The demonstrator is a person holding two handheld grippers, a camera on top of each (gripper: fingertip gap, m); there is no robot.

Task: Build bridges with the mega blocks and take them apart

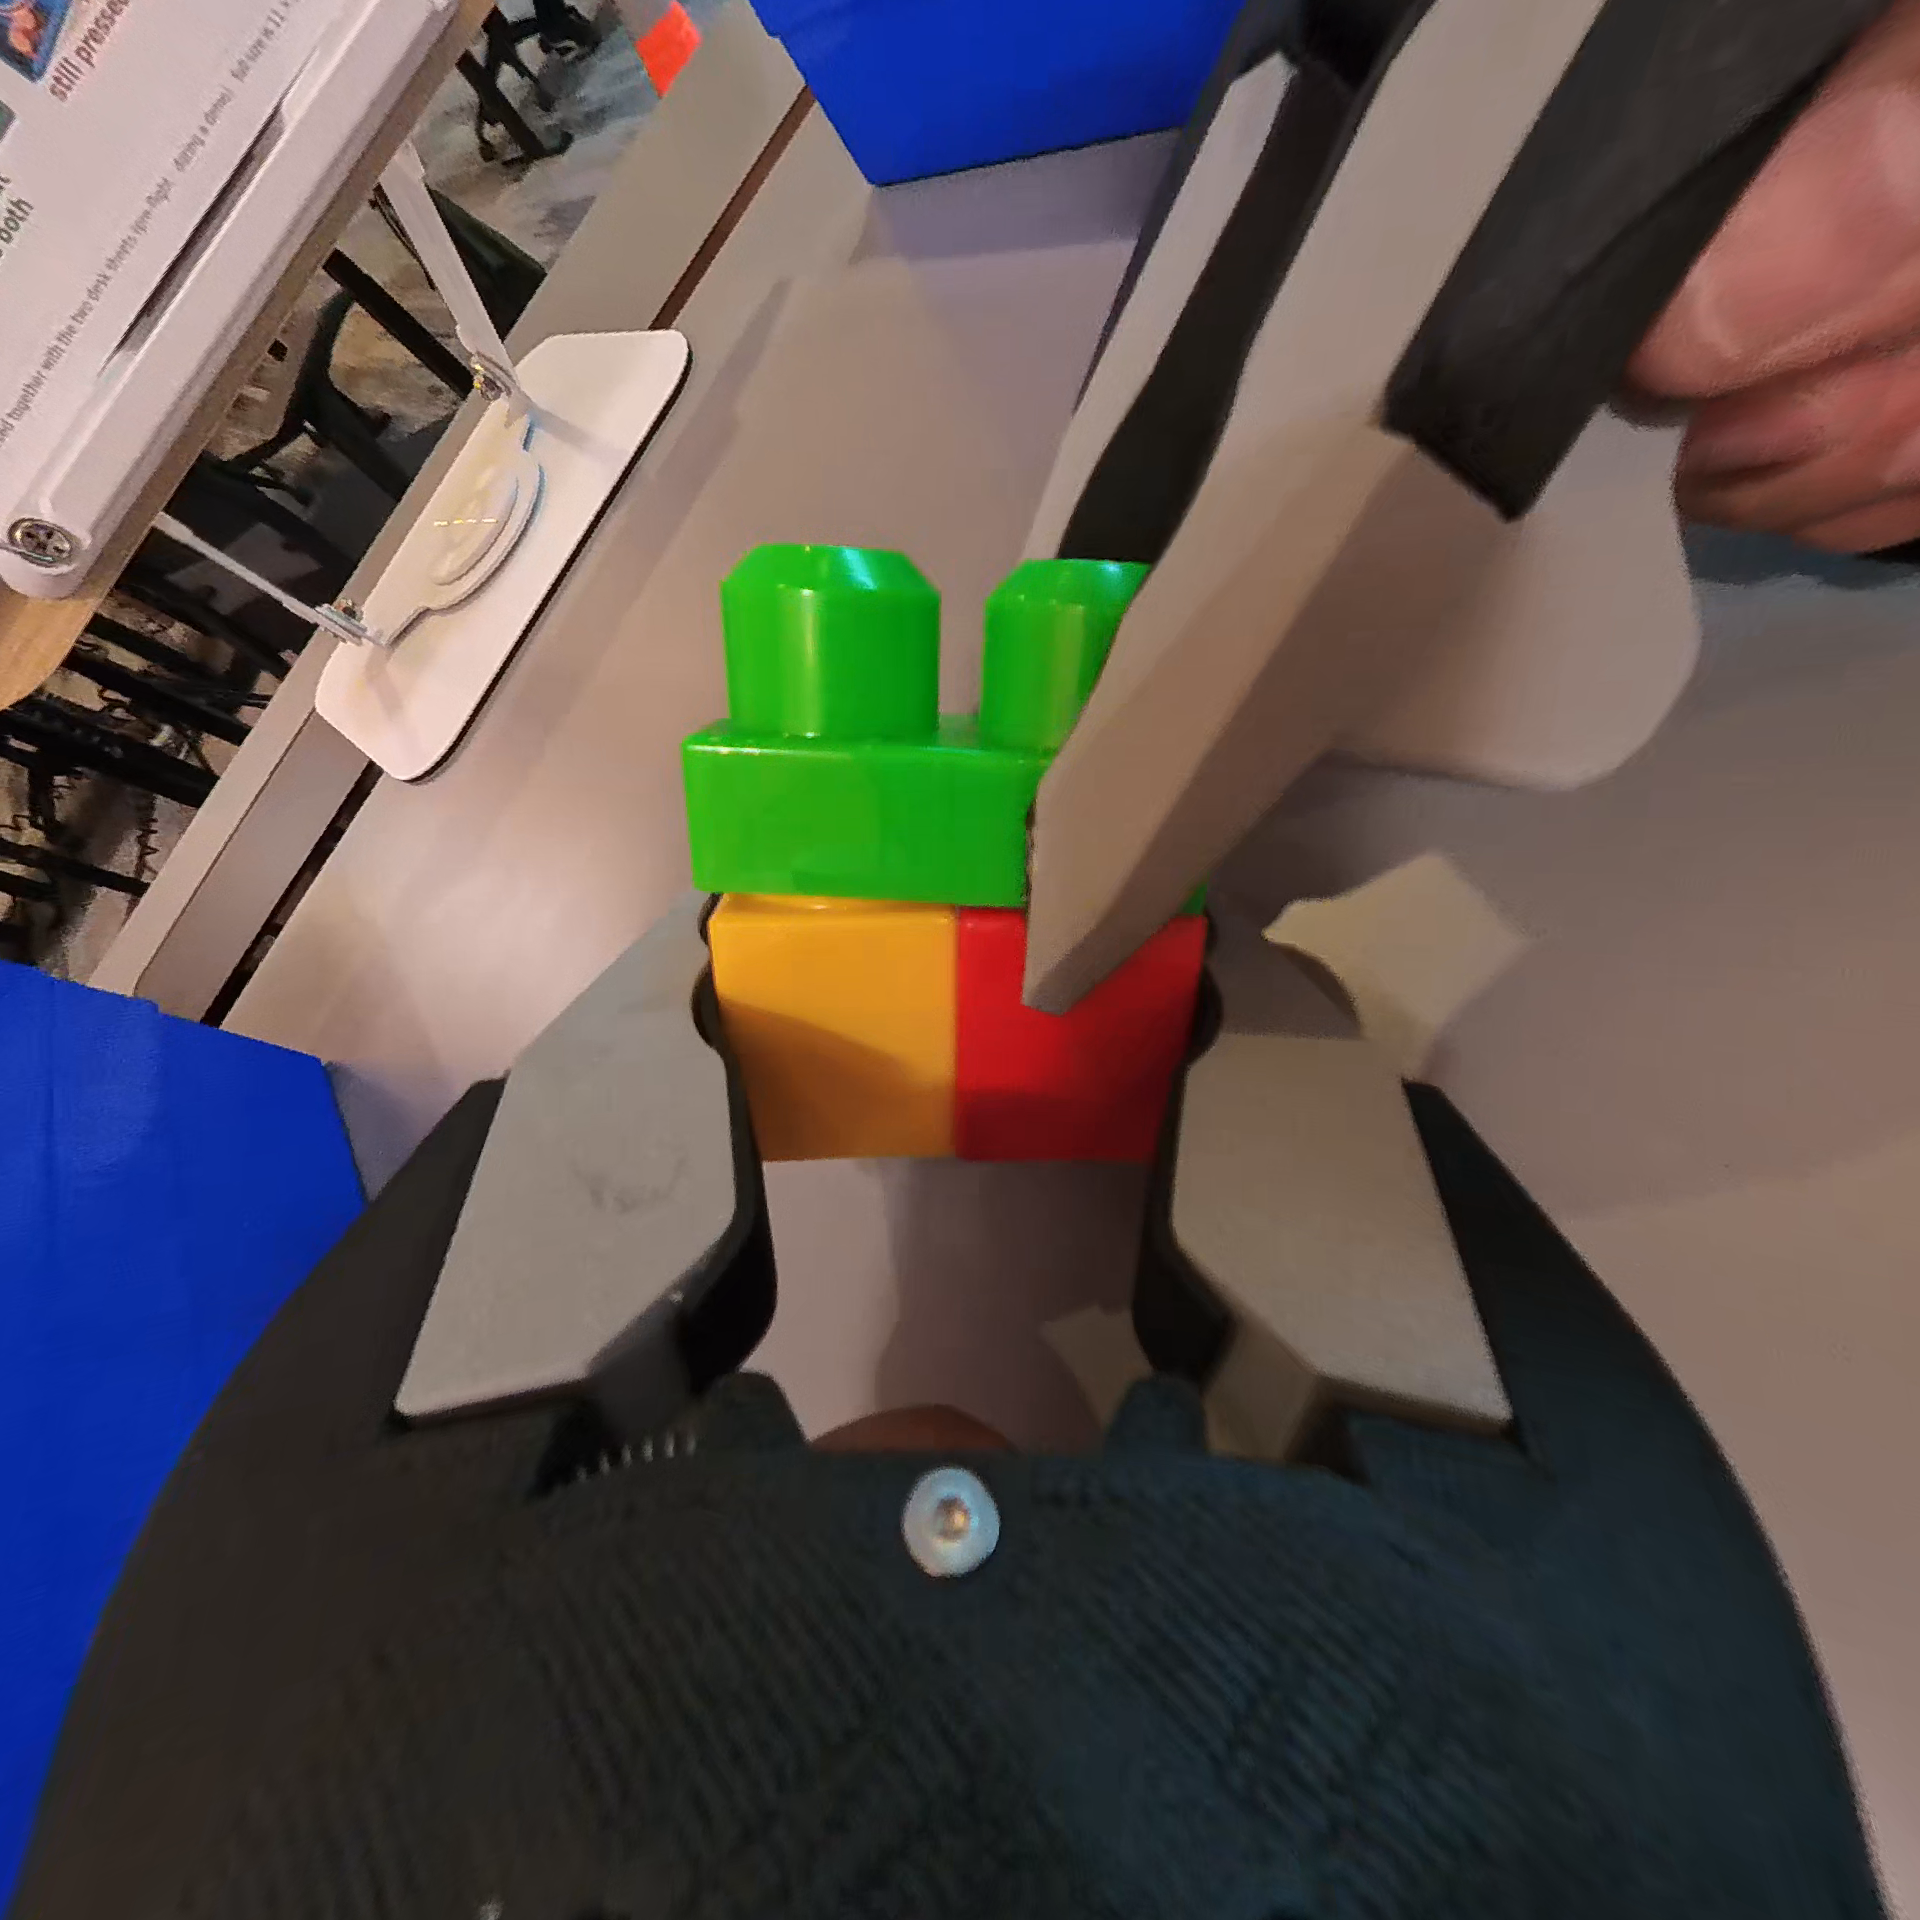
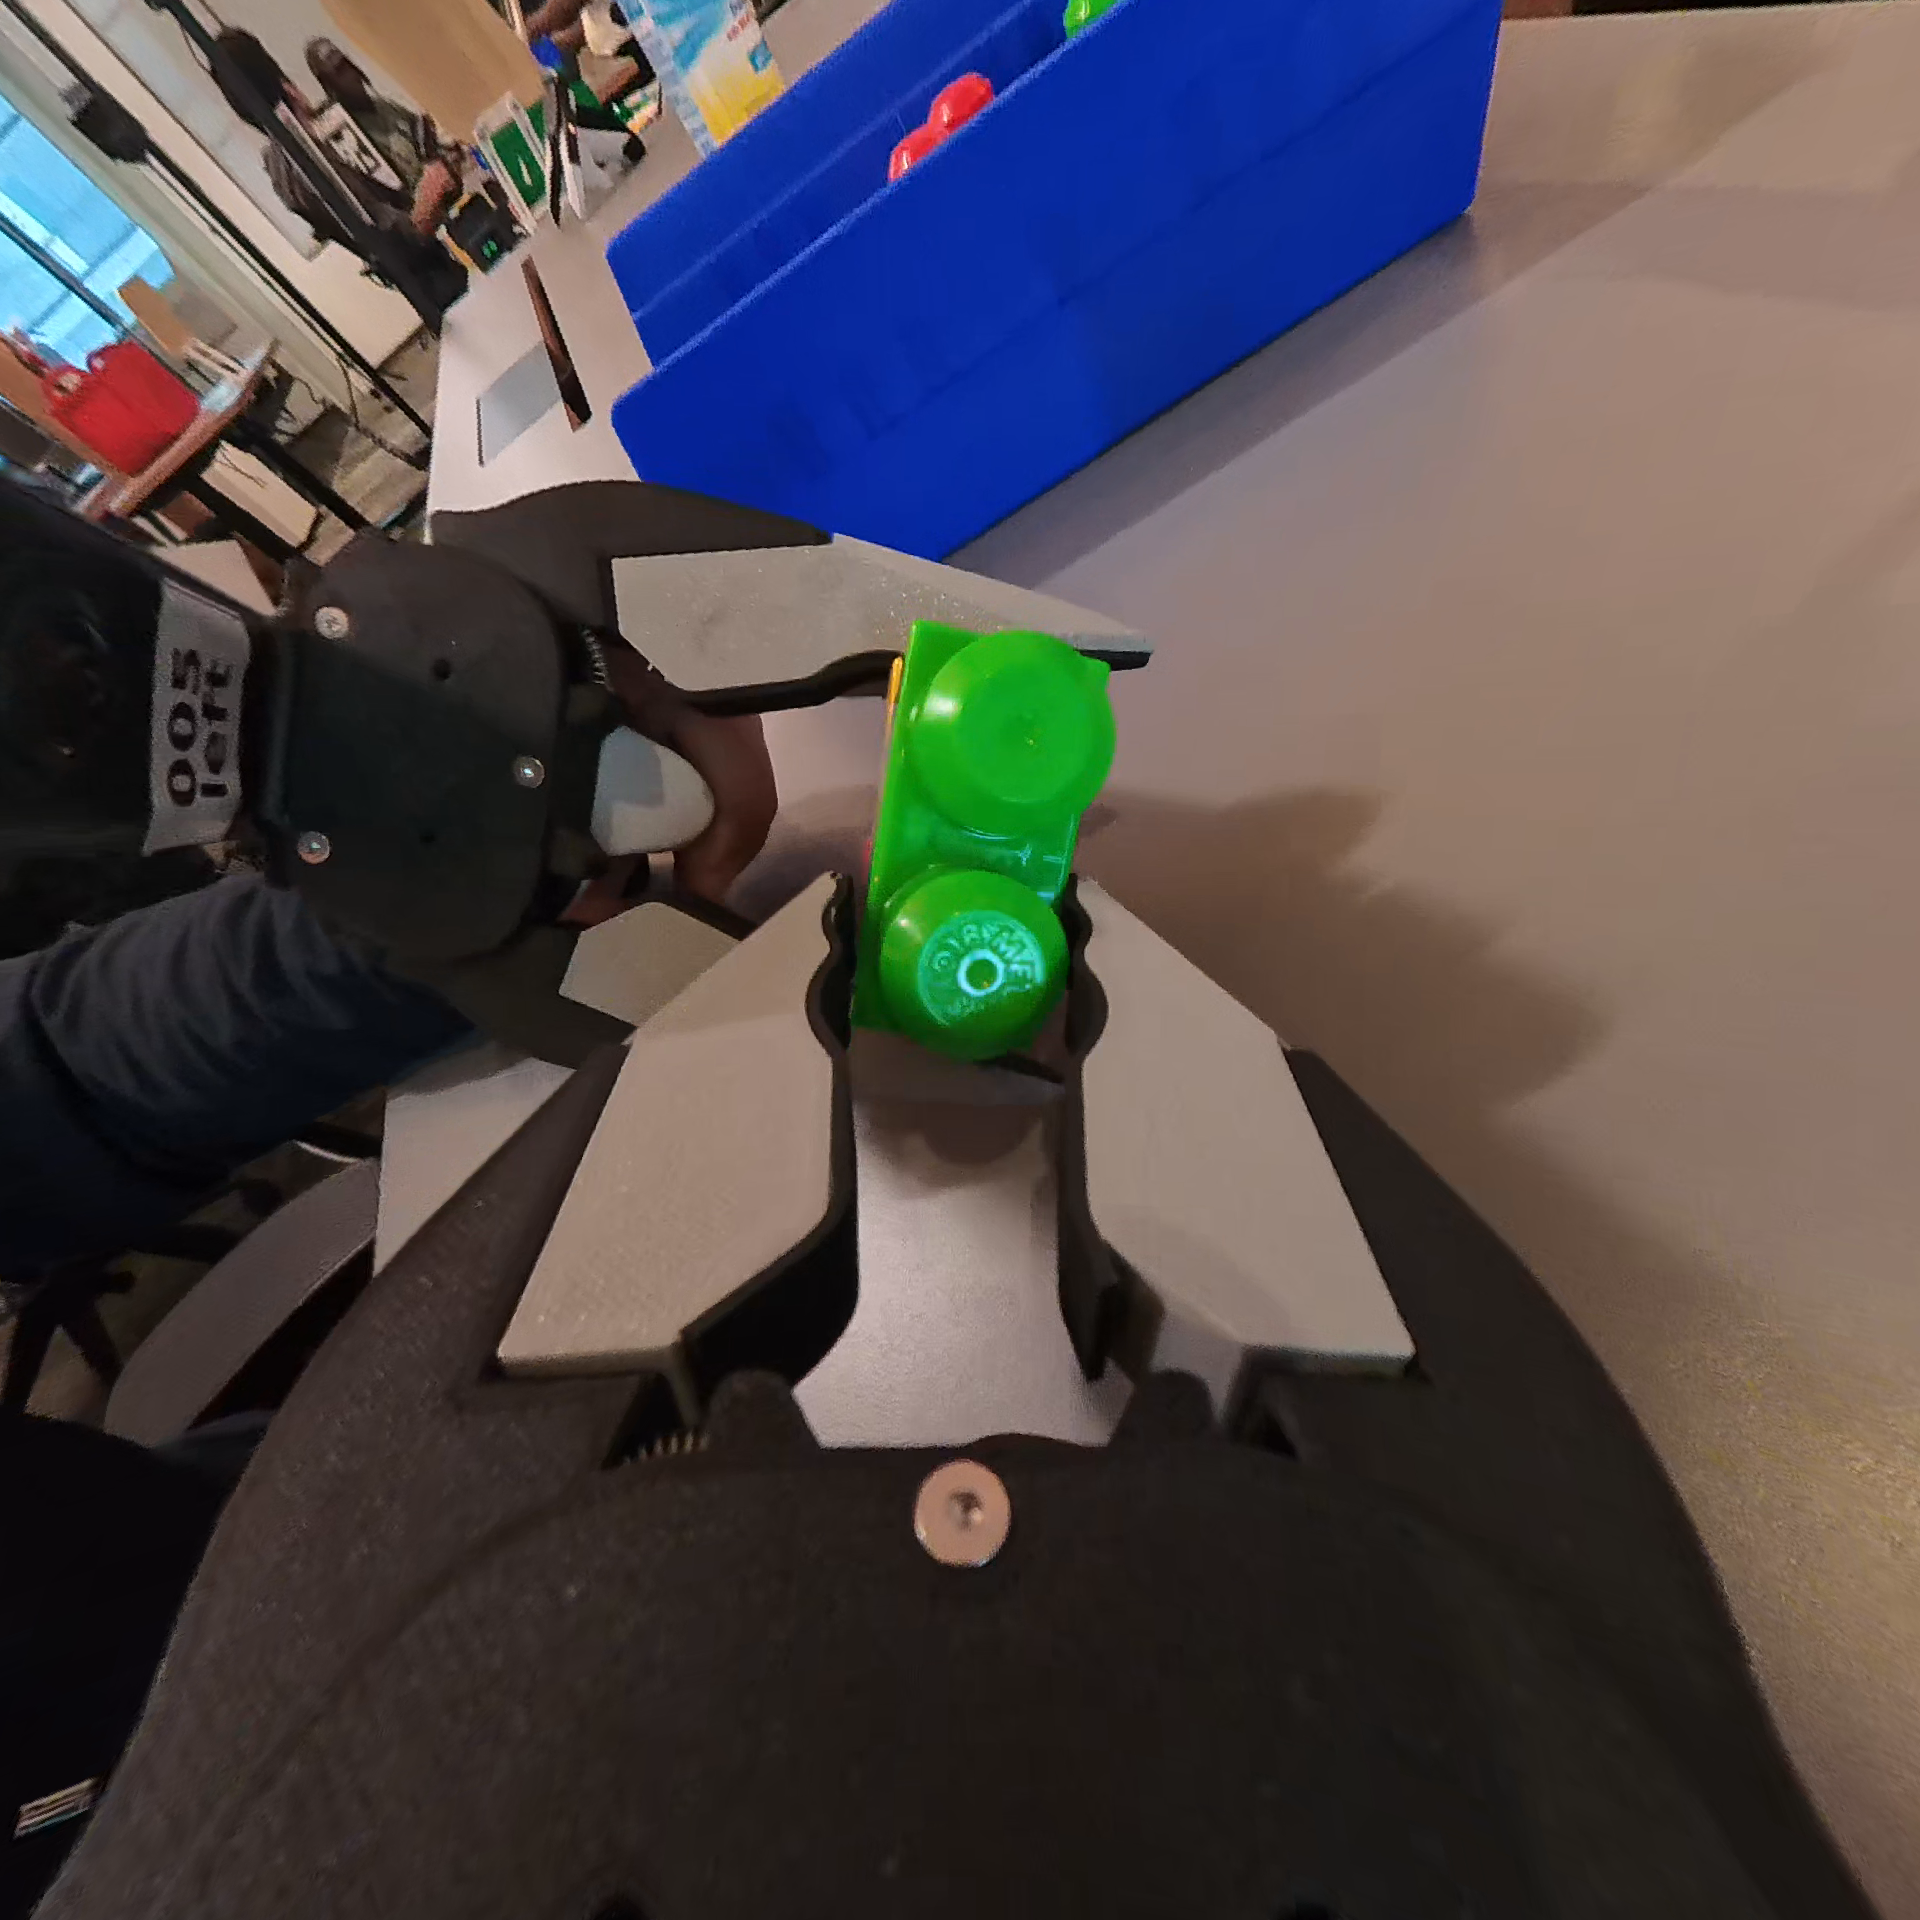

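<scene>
In the left wrist view, my left gripper [image 1: 956,1003] is shut on a yellow block [image 1: 831,1029] and a red block [image 1: 1091,1081] held side by side. A green two-stud block [image 1: 852,821] sits across their tops. My right gripper [image 1: 1122,800] comes in from the upper right and clamps the green block's right end. In the right wrist view, my right gripper [image 2: 961,971] is shut on the near-stud end of the green block [image 2: 1003,743], seen from above. The left gripper's upper finger [image 2: 873,613] reaches in from the left. The blocks beneath are almost hidden.
A blue bin [image 2: 1039,312] holding red blocks [image 2: 935,120] stands on the grey table [image 2: 1507,779] behind the grippers. Blue bins also show in the left wrist view [image 1: 987,83] [image 1: 135,1195]. A white stand base [image 1: 509,551] sits near the table edge. A hand [image 1: 1808,312] holds the right gripper. The grippers are tip to tip, or close to it.
</scene>
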